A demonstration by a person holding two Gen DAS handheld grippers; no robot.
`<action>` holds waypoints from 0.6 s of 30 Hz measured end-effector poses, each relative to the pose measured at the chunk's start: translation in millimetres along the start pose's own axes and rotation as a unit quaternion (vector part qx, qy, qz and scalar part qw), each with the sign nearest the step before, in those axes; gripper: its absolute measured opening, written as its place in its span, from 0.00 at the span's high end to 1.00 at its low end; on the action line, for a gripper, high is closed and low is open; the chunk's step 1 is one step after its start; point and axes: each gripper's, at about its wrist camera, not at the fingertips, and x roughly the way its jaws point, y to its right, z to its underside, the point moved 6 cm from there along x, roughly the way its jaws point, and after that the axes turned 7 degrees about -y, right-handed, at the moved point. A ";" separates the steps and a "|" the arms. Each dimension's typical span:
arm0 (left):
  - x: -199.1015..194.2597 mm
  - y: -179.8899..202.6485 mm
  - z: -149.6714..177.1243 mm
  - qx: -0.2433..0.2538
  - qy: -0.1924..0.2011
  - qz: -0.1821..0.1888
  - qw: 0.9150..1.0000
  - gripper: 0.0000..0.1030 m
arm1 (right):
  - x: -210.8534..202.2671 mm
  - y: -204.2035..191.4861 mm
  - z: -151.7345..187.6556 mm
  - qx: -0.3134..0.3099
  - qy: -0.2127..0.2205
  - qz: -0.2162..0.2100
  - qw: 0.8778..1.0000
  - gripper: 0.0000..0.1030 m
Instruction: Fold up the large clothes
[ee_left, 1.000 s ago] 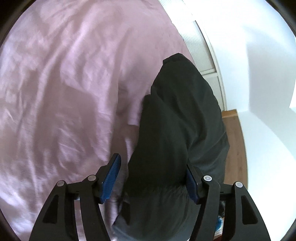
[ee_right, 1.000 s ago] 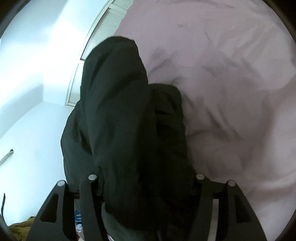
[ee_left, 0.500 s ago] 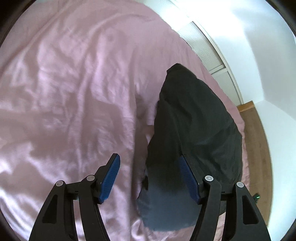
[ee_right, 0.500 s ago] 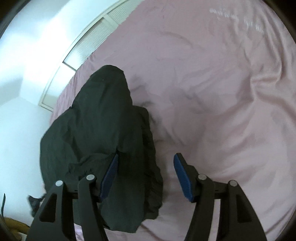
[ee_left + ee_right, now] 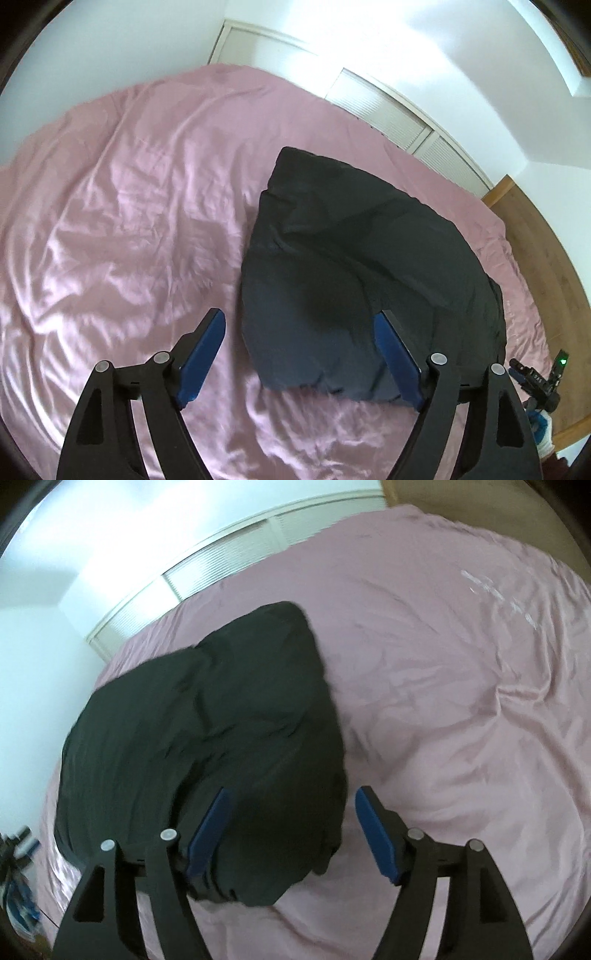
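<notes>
A black garment (image 5: 354, 266) lies bunched and folded over on a pink bedsheet (image 5: 122, 221); it also shows in the right wrist view (image 5: 207, 746). My left gripper (image 5: 301, 341) is open and empty, held above the garment's near edge. My right gripper (image 5: 293, 821) is open and empty, above the garment's near right edge. Both have blue pads. Neither touches the cloth.
The pink bed (image 5: 461, 701) fills most of both views. White louvred closet doors (image 5: 391, 118) and white walls stand behind it. Wooden floor (image 5: 546, 258) lies at the bed's right side. The other gripper (image 5: 539, 380) shows at the left wrist view's lower right.
Both grippers have let go of the black garment and lifted up and back. The garment has dropped onto the bed and now lies flat in a folded heap.
</notes>
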 end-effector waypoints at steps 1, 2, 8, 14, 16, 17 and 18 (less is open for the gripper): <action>-4.8 4.7 3.3 0.004 0.005 -0.003 1.000 0.17 | -3.4 -5.9 3.3 -0.014 0.002 0.000 1.000 0.28; -11.7 10.2 6.2 0.010 0.011 -0.006 1.000 0.15 | -6.2 -6.5 4.3 -0.020 0.003 0.000 1.000 0.26; -17.2 45.2 19.6 0.063 0.044 -0.015 0.997 0.08 | -30.1 -28.3 18.8 -0.050 0.032 0.008 0.998 0.10; 7.4 75.0 37.7 0.122 0.036 -0.004 0.992 0.06 | -47.3 -45.0 45.7 -0.085 0.068 0.028 0.994 0.03; 11.7 84.8 43.3 0.146 0.038 -0.004 0.989 0.05 | -52.3 -47.3 54.9 -0.081 0.079 0.020 0.993 0.03; 11.3 88.3 45.2 0.155 0.042 -0.004 0.987 0.05 | -56.0 -48.0 58.8 -0.080 0.087 0.017 0.993 0.03; 10.4 92.8 48.1 0.162 0.047 -0.002 0.986 0.05 | -59.2 -49.0 61.2 -0.081 0.094 0.015 0.992 0.03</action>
